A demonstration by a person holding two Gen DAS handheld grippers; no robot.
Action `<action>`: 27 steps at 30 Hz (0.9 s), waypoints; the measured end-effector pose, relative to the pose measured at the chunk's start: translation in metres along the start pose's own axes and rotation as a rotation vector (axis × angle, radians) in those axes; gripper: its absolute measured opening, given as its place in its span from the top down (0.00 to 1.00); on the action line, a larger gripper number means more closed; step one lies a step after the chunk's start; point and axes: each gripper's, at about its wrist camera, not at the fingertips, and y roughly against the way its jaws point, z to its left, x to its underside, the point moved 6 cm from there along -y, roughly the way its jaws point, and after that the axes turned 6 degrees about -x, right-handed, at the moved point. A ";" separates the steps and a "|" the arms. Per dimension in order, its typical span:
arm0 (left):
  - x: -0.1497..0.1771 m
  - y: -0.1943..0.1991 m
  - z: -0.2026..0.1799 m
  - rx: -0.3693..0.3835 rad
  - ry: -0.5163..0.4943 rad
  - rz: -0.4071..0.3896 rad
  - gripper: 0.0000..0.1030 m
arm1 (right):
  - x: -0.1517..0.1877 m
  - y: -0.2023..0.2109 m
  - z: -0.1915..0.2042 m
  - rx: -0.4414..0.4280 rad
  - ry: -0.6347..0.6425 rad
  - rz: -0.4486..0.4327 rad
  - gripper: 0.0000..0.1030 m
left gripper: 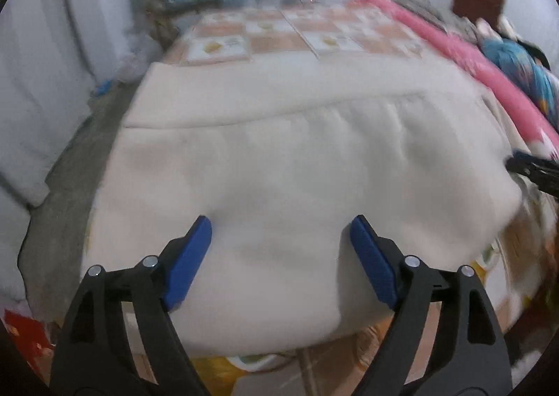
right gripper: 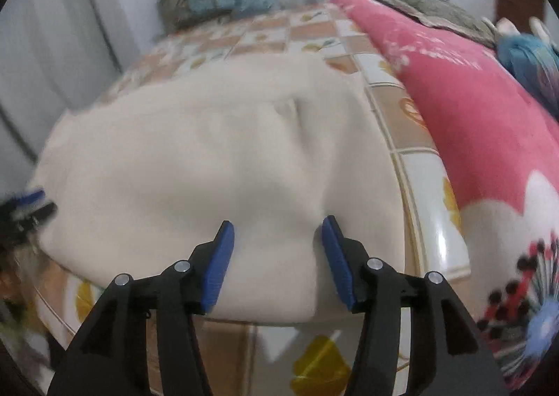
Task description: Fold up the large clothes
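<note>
Left wrist view: we record a patterned bed cover (left gripper: 279, 32), checkered at the upper centre, and on it the cream garment (left gripper: 297, 165), which fills the middle of the frame with a folded edge running across it from left to upper right. We judge the garment thick, soft and limp, light enough for two grips but liable to sag and slide between them; its near hem at the lower centre offers the best hold, one corner per tool.

Along the right edge lies a pink blanket (left gripper: 489, 74), which limits room on that side. At the left, the bed drops to a grey floor (left gripper: 63, 186), so cloth pushed that way could slip off. We judge the bare cover in the upper centre as the free room for laying a fold.

The left gripper (left gripper: 281, 231) stands wide apart over the near hem, nothing pinched.

In the right wrist view the right gripper (right gripper: 277, 228) is parted about halfway above the garment's near right corner, pads clear of cloth.
</note>
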 end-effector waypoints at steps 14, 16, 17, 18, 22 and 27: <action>0.026 0.032 -0.018 -0.053 0.055 -0.050 0.13 | 0.020 0.010 0.068 0.064 0.101 -0.006 0.30; 0.029 0.051 -0.017 -0.035 0.086 -0.085 0.13 | 0.025 0.023 0.075 0.046 0.118 -0.027 0.25; 0.031 0.061 -0.017 -0.037 0.092 -0.095 0.13 | 0.028 0.030 0.077 0.048 0.120 -0.035 0.23; 0.034 0.067 -0.017 -0.047 0.094 -0.099 0.12 | 0.030 0.033 0.079 0.044 0.118 -0.040 0.21; 0.041 0.088 -0.019 -0.082 0.123 -0.115 0.10 | 0.043 0.049 0.084 0.038 0.104 -0.055 0.13; 0.038 0.120 -0.027 -0.081 0.105 -0.176 0.08 | 0.050 0.075 0.094 0.095 0.132 -0.102 0.07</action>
